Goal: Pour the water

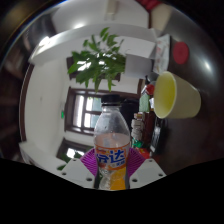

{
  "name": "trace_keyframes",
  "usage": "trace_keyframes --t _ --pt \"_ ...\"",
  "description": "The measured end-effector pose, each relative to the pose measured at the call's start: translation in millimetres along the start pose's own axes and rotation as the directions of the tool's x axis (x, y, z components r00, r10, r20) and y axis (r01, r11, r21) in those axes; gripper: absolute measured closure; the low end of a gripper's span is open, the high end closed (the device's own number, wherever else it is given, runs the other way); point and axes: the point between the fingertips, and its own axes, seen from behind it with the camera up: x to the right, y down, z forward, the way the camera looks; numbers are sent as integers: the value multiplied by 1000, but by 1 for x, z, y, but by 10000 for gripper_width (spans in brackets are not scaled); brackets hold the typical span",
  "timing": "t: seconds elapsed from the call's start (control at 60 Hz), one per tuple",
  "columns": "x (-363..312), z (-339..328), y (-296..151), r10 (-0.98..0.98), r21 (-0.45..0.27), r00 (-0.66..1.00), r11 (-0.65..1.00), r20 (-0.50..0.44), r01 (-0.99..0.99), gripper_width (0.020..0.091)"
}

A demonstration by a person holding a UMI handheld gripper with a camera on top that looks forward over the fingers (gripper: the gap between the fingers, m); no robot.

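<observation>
**Bottle held upright, cup waiting off to the side**

We see the clear plastic bottle with a white cap and an orange-and-purple label [113,148] standing between the fingers of the gripper [113,168], right at their tips. The purple pads [92,160] press against the label on both sides, so we judge the fingers pinched onto the bottle's lower half. The grip sits low on the body, which we think keeps the neck free for tipping. The bottle stands upright, its cap at twelve o'clock from the fingers. The upper part looks clear; we cannot tell how much liquid it holds.

At about two o'clock from the bottle's cap sits a pale yellow round cup [175,96], its open mouth turned towards us; its inside looks empty as far as we can tell. It is apart from the bottle, likely the target for pouring, which we judge not yet begun.

Beyond the bottle, at eleven o'clock, a leafy green potted plant [97,60] rises before a dark-framed window [84,108].
</observation>
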Motion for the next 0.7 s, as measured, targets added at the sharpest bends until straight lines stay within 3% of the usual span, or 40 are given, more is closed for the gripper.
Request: trace_keyframes --t 0.217,0.35,0.417,0.583,0.7 --pt "-24 4 -20 398 82 916 912 56 -402 757" --pt "-27 3 -25 539 116 839 831 73 -544 757" --pt "-29 19 -38 538 111 840 833 66 -542 762" --pt "-27 0 -5 491 94 871 866 34 -492 758" --pt "-31 -9 23 287 37 958 958 -28 -286 746"
